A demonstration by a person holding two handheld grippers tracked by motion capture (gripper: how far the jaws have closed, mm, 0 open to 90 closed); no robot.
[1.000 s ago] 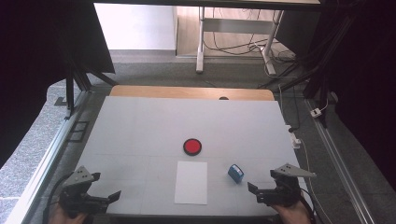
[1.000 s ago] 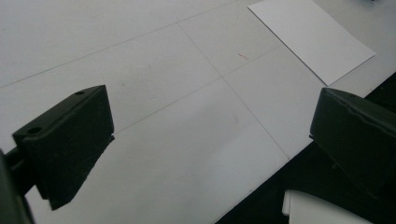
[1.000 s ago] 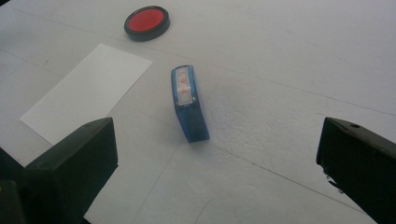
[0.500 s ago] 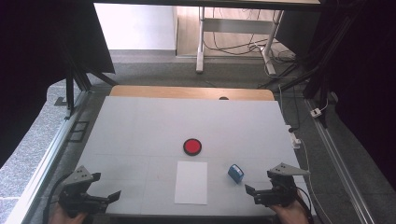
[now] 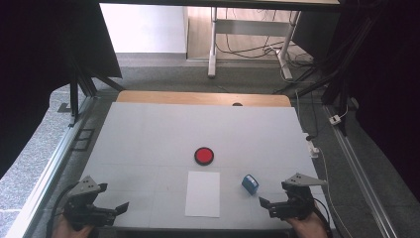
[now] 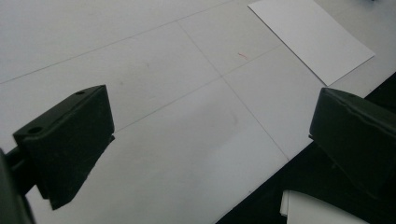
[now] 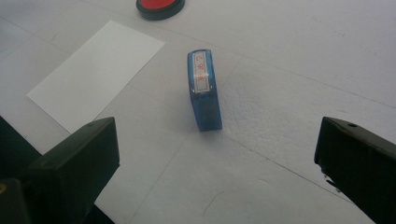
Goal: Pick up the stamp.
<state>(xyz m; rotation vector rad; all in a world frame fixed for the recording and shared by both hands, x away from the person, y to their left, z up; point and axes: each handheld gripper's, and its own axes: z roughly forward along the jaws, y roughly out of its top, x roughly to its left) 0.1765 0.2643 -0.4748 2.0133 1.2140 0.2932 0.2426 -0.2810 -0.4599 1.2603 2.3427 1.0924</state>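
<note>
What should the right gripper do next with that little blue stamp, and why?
Probably ease the right gripper forward until its open jaws straddle the blue stamp, then close. The stamp lies just ahead of the jaws, untouched, beside the white paper and near the red ink pad.

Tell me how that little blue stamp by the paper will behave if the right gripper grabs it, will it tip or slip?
The blue stamp looks like a hard, boxy plastic block, so it should stay stiff between the open right gripper. It seems small, probably light. Its sides look smooth, so it may slip or twist if pinched off-centre. It lies long and low on the table, so it should slide rather than roll.
</note>
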